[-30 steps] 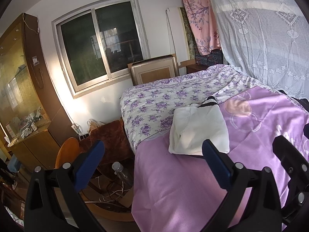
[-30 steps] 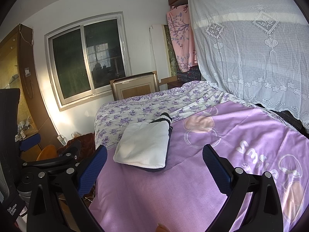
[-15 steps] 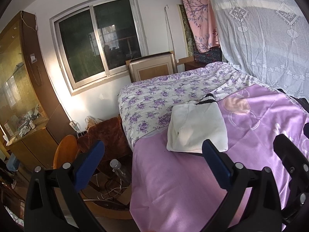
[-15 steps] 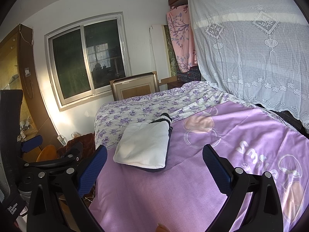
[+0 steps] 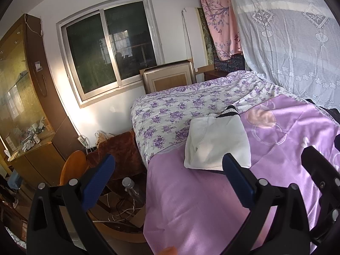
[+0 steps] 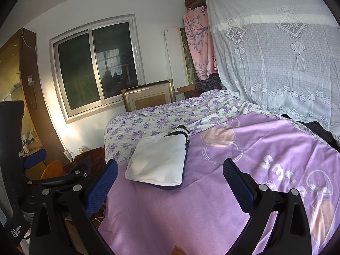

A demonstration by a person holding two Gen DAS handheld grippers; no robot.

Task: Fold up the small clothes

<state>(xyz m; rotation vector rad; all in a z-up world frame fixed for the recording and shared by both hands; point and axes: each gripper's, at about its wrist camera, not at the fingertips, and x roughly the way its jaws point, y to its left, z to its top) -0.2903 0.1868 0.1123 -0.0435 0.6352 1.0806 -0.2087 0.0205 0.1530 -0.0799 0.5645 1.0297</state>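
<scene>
A folded white knit garment (image 5: 216, 144) with a black-and-white striped cuff lies on the purple sheet (image 5: 191, 201), near the bed's left edge. It also shows in the right wrist view (image 6: 158, 162), with a dark layer under it. My left gripper (image 5: 167, 172) is open and empty, held back above the bed's near corner. My right gripper (image 6: 170, 177) is open and empty, in front of the garment and apart from it. The left gripper's body (image 6: 63, 177) shows at the right wrist view's left; the right gripper's body (image 5: 320, 174) shows at the left wrist view's right.
A floral quilt (image 5: 180, 110) covers the far half of the bed. A lace curtain (image 6: 276, 63) hangs along the right. Left of the bed stand a wooden chair (image 5: 72, 165), a brown cushion (image 5: 116, 148), a bottle (image 5: 127, 183), cables and a glass cabinet (image 5: 19, 97).
Both grippers stay open. The left wrist view has shifted slightly, so the bed and garment sit a little lower and left. The garment has not moved.
</scene>
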